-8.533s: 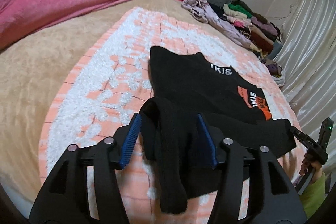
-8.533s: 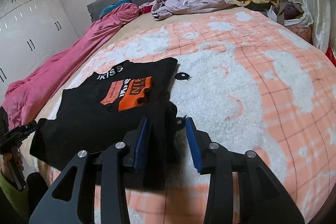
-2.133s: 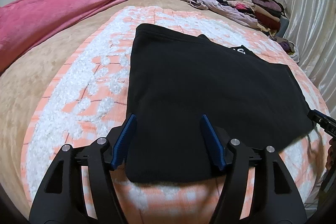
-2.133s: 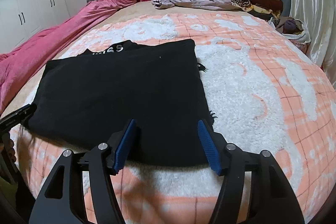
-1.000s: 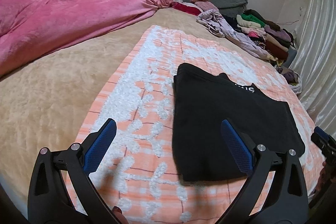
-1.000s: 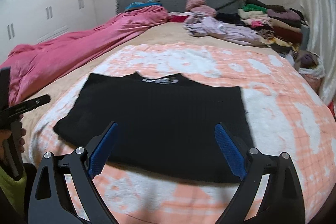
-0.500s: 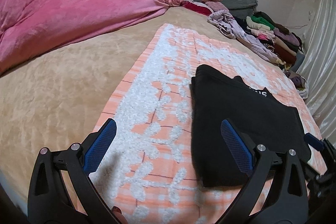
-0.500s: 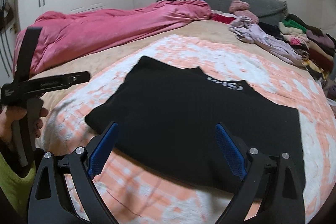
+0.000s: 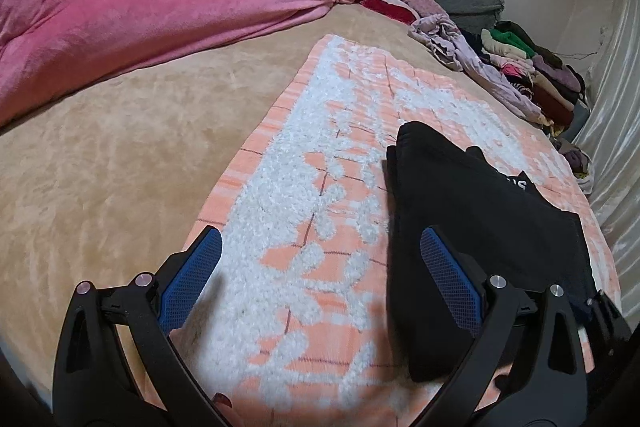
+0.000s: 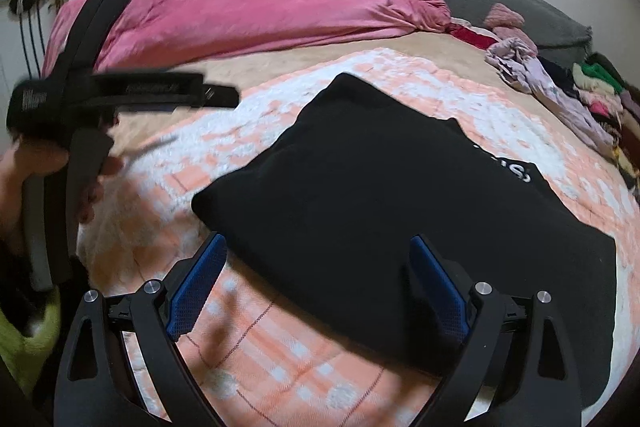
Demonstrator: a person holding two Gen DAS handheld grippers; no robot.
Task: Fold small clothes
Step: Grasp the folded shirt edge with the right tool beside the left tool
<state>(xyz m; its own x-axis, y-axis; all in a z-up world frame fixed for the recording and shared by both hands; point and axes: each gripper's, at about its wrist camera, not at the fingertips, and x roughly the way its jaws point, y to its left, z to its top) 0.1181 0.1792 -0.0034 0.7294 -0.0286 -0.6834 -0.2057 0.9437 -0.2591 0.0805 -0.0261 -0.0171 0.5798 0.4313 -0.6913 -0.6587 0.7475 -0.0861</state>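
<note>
One black top lay folded flat on the peach-and-white blanket covering the bed. Left tool and right tool were both spread wide, gripping nothing, above the top's near edge.

A folded garment is lying on a blanket near the bed's front edge, a bunched quilt is stretching along the left side, and piled clothes are sitting at the far right corner.
</note>
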